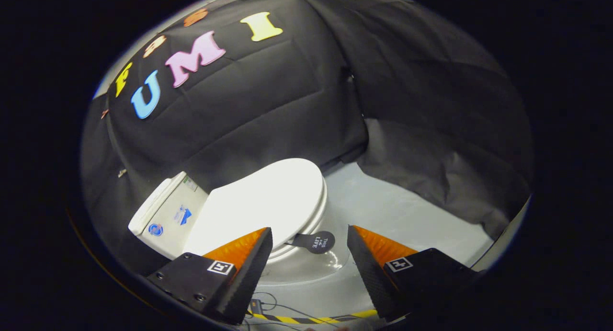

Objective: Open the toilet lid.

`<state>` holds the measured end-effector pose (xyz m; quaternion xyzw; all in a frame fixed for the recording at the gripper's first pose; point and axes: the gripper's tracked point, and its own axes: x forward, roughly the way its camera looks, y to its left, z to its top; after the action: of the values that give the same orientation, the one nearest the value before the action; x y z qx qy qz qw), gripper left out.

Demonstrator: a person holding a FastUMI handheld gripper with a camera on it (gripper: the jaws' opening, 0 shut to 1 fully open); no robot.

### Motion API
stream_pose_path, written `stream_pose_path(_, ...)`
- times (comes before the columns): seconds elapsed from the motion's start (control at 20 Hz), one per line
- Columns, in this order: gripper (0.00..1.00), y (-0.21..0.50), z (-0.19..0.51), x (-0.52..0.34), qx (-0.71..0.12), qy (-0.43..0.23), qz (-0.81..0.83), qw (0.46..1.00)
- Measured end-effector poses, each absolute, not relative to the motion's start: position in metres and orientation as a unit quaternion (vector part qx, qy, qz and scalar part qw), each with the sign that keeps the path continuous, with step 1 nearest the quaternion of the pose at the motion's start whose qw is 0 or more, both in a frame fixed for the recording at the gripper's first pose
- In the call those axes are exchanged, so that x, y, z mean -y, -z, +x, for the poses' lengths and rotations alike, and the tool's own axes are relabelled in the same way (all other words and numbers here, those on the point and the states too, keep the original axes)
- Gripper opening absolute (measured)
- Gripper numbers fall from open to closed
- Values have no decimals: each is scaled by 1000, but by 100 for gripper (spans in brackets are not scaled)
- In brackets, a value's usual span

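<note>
A white toilet stands ahead of me with its lid (268,201) down flat over the bowl. Its tank (165,218) sits behind the lid, against the black cloth wall. A small dark pull tab (316,241) sticks out from the lid's front rim, and it lies just ahead of the gap between my fingers. My gripper (310,247) is open, tilted in the view, with nothing held. One finger overlaps the lid's near edge in the view; whether it touches I cannot say.
The toilet stands on a pale grey floor (407,216). Black cloth (431,130) walls the booth behind and to the side. A yellow-and-black striped tape line (306,318) and thin cables (268,304) lie on the floor below my fingers.
</note>
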<state>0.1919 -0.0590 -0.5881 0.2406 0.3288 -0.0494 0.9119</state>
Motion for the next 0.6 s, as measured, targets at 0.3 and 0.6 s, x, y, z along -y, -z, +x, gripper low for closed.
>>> stream_pose_path(0.3, 99, 646, 199, 66, -372, 74, 377, 845)
stream_pose_path(0.6, 58, 669, 220, 32, -376, 65, 549, 743)
